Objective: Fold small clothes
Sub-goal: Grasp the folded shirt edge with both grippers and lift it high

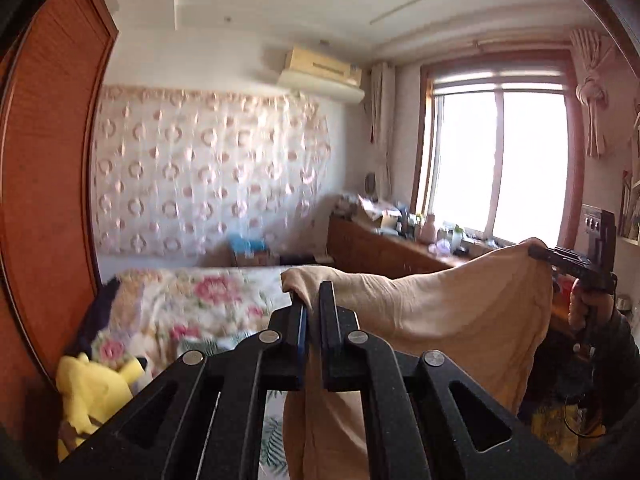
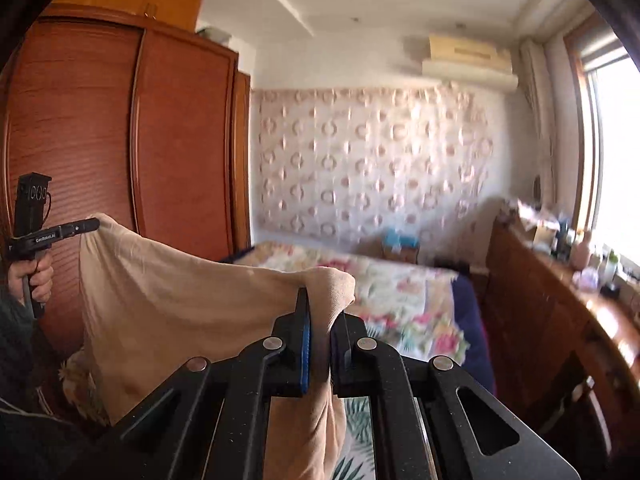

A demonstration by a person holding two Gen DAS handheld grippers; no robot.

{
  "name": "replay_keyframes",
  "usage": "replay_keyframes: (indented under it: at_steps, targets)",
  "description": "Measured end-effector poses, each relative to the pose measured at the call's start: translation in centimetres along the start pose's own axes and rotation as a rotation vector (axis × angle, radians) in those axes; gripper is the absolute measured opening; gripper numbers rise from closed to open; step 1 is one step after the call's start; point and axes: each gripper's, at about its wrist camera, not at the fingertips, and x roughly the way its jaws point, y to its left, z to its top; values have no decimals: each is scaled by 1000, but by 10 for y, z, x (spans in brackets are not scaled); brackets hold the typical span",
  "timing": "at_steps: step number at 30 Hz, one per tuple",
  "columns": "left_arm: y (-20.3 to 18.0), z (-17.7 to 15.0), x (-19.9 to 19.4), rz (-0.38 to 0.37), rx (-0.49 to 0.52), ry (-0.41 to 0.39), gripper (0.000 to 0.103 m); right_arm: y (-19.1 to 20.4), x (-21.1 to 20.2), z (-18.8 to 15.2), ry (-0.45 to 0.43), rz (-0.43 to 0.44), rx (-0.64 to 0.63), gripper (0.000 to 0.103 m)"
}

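Observation:
A beige garment (image 1: pixel 460 304) hangs stretched in the air between both grippers, high above the bed. My left gripper (image 1: pixel 314 296) is shut on one upper corner of it, the cloth pinched between its black fingers. In the left wrist view my right gripper (image 1: pixel 538 249) grips the other corner at the right edge, a hand below it. The right wrist view shows my right gripper (image 2: pixel 322 308) shut on the beige garment (image 2: pixel 180 304), and my left gripper (image 2: pixel 94 224) clamping the far corner at the left. The garment's lower part drops out of sight.
A bed with a floral cover (image 1: pixel 208 300) lies below and ahead. A yellow plush toy (image 1: pixel 92 392) sits at its left. A tall wooden wardrobe (image 2: pixel 120 140) stands on the left, a cluttered wooden counter (image 2: pixel 560 300) runs under the window (image 1: pixel 500 164) on the right.

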Motion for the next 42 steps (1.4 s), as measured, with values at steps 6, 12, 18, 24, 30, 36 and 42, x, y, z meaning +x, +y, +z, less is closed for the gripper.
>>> replay_keyframes:
  at_steps: [6, 12, 18, 24, 30, 36, 42]
  targets:
    - [7, 39, -28, 44, 35, -104, 6, 9, -42, 60, -130, -23, -64, 7]
    - [19, 54, -18, 89, 64, -149, 6, 14, -39, 90, -171, -58, -100, 7]
    - [41, 26, 43, 115, 46, -68, 6, 9, 26, 74, -61, -82, -78, 7]
    - [80, -22, 144, 167, 32, 51, 6, 0, 108, 70, 61, -78, -40, 7]
    - [105, -71, 252, 186, 25, 172, 6, -21, 199, 84, 177, -121, -26, 7]
    - [115, -85, 320, 184, 3, 246, 6, -17, 256, 104, 227, -165, -3, 7]
    - [122, -97, 370, 186, 21, 304, 6, -20, 284, 94, 305, -190, 5, 7]
